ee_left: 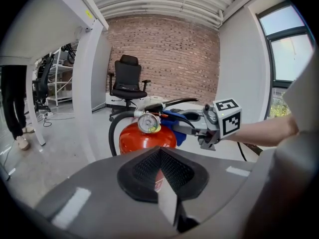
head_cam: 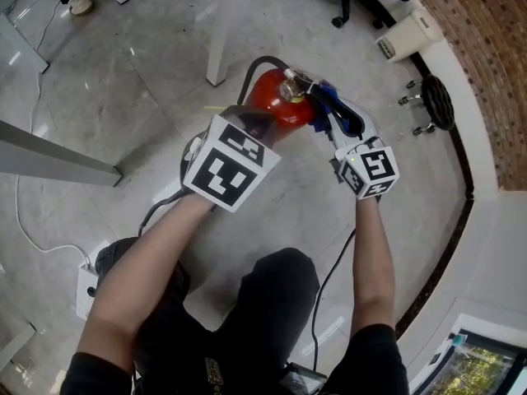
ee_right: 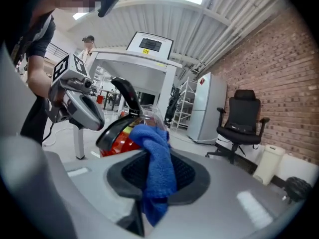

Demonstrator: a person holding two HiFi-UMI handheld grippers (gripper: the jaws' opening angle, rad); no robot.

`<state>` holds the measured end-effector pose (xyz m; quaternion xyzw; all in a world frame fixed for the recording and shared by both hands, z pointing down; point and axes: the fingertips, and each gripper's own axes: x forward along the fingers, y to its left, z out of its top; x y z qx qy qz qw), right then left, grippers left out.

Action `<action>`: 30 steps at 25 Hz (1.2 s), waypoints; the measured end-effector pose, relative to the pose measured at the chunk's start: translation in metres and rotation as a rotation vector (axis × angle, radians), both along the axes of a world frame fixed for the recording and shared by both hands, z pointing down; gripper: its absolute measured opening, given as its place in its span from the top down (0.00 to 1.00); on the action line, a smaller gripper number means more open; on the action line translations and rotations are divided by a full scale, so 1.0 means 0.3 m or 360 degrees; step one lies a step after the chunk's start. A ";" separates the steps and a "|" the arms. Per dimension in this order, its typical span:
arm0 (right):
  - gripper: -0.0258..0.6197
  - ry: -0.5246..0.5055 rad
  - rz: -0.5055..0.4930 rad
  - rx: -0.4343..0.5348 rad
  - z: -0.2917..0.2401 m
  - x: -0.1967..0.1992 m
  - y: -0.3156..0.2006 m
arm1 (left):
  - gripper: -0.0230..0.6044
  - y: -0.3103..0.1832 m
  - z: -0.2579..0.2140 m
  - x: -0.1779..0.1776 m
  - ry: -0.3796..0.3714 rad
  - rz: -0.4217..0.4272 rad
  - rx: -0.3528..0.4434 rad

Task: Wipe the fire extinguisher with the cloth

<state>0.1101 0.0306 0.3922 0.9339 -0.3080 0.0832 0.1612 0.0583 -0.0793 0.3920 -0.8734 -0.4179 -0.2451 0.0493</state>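
Left gripper view: the housing of the left hand-held gripper (ee_left: 160, 156) hides the lower body of the fire extinguisher (ee_left: 147, 137). Its gauge (ee_left: 148, 123) is too small to read. The person (ee_left: 14, 101) at the left edge is cut off above the legs. Right gripper view: the cloth (ee_right: 150, 138) and the lever (ee_right: 112, 128) cover most of the fire extinguisher. The screen (ee_right: 149, 45) is too small to read. The cloth's lower end drops out of sight between the jaws of the right hand-held gripper (ee_right: 157, 156). Head view: the marker cube (head_cam: 230, 163) hides the left jaws and much of the fire extinguisher. The office chair (head_cam: 344, 2) is cut by the top edge.
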 end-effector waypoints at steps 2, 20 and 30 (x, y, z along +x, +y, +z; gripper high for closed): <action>0.83 -0.0074 0.0044 0.0028 0.038 -0.057 0.010 | 0.96 0.001 0.001 0.014 0.0006 -0.0023 0.0010; 0.83 -0.0221 0.0617 0.0238 -0.111 -0.162 -0.278 | 0.96 -0.195 0.003 0.126 -0.0001 -0.0252 0.0048; 0.83 -0.0279 0.0501 0.0185 -0.053 -0.161 -0.413 | 0.96 -0.260 -0.012 0.155 -0.0037 -0.0320 -0.0049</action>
